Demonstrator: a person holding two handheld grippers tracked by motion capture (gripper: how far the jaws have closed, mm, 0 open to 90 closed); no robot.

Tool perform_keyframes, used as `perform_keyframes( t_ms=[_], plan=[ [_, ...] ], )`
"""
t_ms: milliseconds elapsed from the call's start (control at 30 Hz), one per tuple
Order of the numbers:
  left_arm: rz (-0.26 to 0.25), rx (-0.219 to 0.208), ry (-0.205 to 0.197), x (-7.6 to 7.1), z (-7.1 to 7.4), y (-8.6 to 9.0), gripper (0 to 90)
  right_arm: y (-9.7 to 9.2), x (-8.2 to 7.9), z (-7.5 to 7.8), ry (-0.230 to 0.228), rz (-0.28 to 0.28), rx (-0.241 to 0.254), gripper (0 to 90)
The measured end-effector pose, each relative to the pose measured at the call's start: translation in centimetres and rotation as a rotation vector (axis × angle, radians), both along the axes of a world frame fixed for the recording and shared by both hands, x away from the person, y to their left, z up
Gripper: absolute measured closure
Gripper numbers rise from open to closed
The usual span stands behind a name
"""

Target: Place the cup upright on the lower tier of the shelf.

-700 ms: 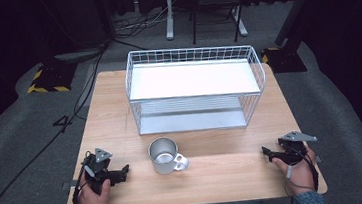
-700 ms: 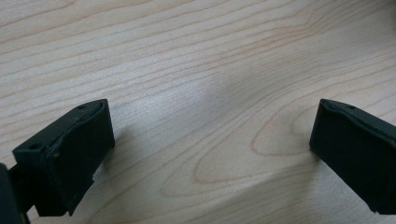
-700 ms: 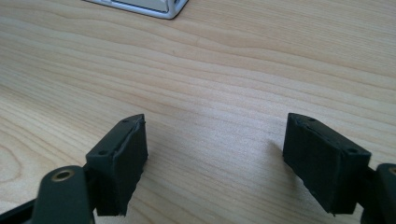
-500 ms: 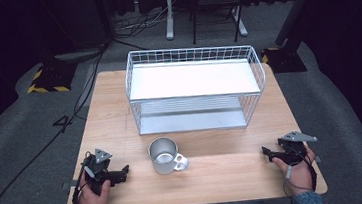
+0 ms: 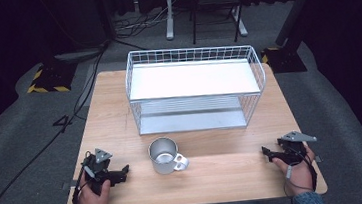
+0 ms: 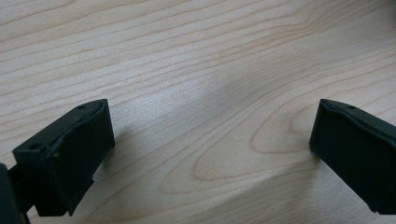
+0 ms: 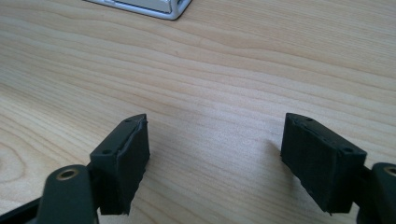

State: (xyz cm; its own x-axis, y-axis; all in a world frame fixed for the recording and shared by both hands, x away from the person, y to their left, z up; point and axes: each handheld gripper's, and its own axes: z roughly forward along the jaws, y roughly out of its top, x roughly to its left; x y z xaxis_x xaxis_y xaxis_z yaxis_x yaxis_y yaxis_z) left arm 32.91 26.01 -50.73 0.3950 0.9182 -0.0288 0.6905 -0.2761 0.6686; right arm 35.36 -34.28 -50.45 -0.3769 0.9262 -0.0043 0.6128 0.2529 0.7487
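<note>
Left claw (image 5: 123, 171) rests at the table's (image 5: 226, 173) lower left, jaws spread with nothing between; right claw (image 5: 268, 153) lower right, likewise spread. We note a metal mug (image 5: 164, 155) upright between them at lower centre, just before a white wire rack (image 5: 195, 88).

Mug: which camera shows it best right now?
The high view: the mug stands upright on the table before the rack, whole, handle pointing right. The left gripper view offers wood grain between its fingers; the right gripper view, wood and a rack corner.
</note>
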Motion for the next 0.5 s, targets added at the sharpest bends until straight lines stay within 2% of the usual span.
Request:
perform_keyframes(
  t_ms=[167, 300, 500],
  plan=[
    [0.0, 0.0, 0.0, 0.1, 0.0, 0.0, 0.2, 0.2, -0.4, 0.0, -0.008, 0.007, 0.0, 27.1],
    [0.001, -0.001, -0.002, 0.0, 0.0, 0.0, 0.2, 0.5, -0.3, 0.2, -0.021, 0.012, -0.014, 24.4],
    [0.001, -0.002, -0.001, 0.0, 0.0, 0.0, 0.2, 1.4, -0.5, 1.4, -0.05, 0.054, 0.004, 24.8]
  ],
)
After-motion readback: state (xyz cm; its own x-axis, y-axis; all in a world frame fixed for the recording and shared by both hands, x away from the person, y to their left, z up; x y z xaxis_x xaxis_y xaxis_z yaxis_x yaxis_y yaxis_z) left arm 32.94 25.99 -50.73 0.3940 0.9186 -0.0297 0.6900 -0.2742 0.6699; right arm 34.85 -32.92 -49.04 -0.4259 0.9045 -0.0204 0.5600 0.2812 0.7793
